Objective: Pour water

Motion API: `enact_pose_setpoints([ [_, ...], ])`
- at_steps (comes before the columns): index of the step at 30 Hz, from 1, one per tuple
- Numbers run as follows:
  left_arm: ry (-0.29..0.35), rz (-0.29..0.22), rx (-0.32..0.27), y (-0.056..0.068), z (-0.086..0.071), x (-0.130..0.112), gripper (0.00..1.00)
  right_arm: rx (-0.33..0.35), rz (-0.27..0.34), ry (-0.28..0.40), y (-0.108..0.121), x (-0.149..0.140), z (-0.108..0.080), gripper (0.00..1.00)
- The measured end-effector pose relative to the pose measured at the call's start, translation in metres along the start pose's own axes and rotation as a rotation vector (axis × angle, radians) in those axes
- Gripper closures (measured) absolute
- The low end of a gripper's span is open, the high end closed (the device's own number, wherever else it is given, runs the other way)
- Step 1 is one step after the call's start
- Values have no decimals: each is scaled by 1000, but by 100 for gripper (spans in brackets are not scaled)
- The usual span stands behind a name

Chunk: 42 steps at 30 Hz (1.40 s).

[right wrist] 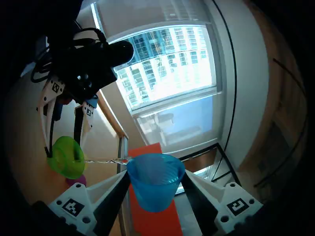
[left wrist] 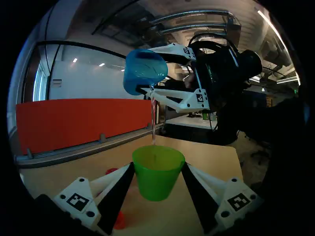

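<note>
In the left gripper view my left gripper [left wrist: 158, 177] is shut on a green cup [left wrist: 158, 172], held upright above the wooden table [left wrist: 212, 157]. Above it the right gripper [left wrist: 151, 72] holds a blue cup [left wrist: 144, 71] tipped over, and a thin stream of water [left wrist: 153, 118] falls from its rim into the green cup. In the right gripper view my right gripper [right wrist: 156, 185] is shut on the blue cup [right wrist: 155, 181]. The water stream [right wrist: 104, 161] runs from it to the green cup [right wrist: 67, 156], which the left gripper [right wrist: 65, 145] holds.
An orange partition [left wrist: 78, 122] with a metal rail stands along the table's far edge. Small red pieces [left wrist: 112, 171] lie on the table near my left finger. A large window [right wrist: 169, 74] faces tall buildings. A pink object [right wrist: 76, 180] lies below the green cup.
</note>
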<state>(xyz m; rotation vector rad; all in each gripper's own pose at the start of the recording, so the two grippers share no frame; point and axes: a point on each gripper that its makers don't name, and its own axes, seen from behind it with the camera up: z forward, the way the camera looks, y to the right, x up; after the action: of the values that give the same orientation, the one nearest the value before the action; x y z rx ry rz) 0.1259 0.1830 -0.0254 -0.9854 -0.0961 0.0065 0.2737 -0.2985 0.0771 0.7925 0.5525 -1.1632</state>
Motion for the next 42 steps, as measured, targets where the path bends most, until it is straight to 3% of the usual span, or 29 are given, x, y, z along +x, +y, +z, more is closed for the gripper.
enact_pose_setpoints([
  [42,-5,-2,-2,-3,5,-5,14,-18,-159,-11,12,5,4,11],
])
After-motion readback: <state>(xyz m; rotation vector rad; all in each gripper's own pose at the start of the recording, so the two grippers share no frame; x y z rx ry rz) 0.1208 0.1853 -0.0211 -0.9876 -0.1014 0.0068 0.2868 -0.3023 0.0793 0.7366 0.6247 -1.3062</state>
